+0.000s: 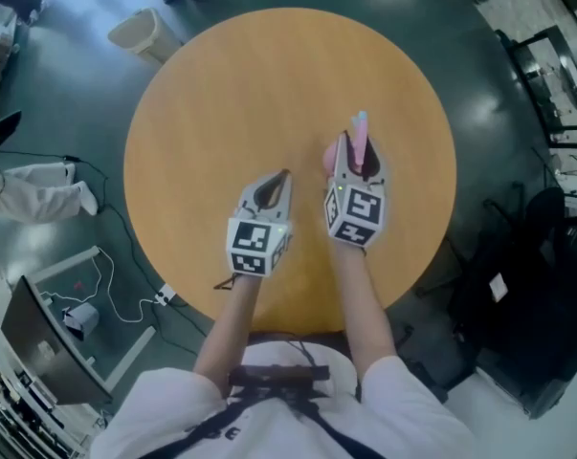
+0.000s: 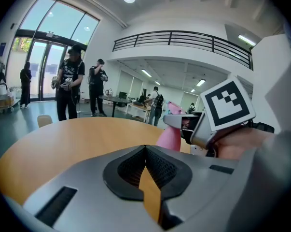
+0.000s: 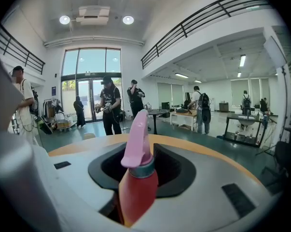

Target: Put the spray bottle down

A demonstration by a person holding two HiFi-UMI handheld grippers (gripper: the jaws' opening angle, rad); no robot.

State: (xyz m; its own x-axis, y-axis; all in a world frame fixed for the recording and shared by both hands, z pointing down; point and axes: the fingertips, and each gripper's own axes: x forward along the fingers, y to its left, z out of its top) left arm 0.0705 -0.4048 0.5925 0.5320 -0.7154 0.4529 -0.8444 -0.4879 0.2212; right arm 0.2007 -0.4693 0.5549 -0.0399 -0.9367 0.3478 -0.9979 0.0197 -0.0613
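Note:
A pink spray bottle (image 1: 361, 134) with a reddish body (image 3: 134, 185) and a pink spray head stands upright between the jaws of my right gripper (image 1: 353, 143), which is shut on its body (image 3: 144, 151). It hangs over the right middle of the round wooden table (image 1: 221, 94); whether its base touches the top is hidden. My left gripper (image 1: 284, 174) sits just left of it, low over the table, jaws shut with nothing between them (image 2: 145, 149). In the left gripper view the bottle (image 2: 169, 135) and the right gripper (image 2: 203, 129) show to the right.
The table's near edge (image 1: 298, 325) is close to my body. On the floor are a pale bin (image 1: 141, 31) at the far left, cables and equipment (image 1: 87, 304) at the left, and dark gear (image 1: 527, 285) at the right. People (image 2: 70, 83) stand beyond the table.

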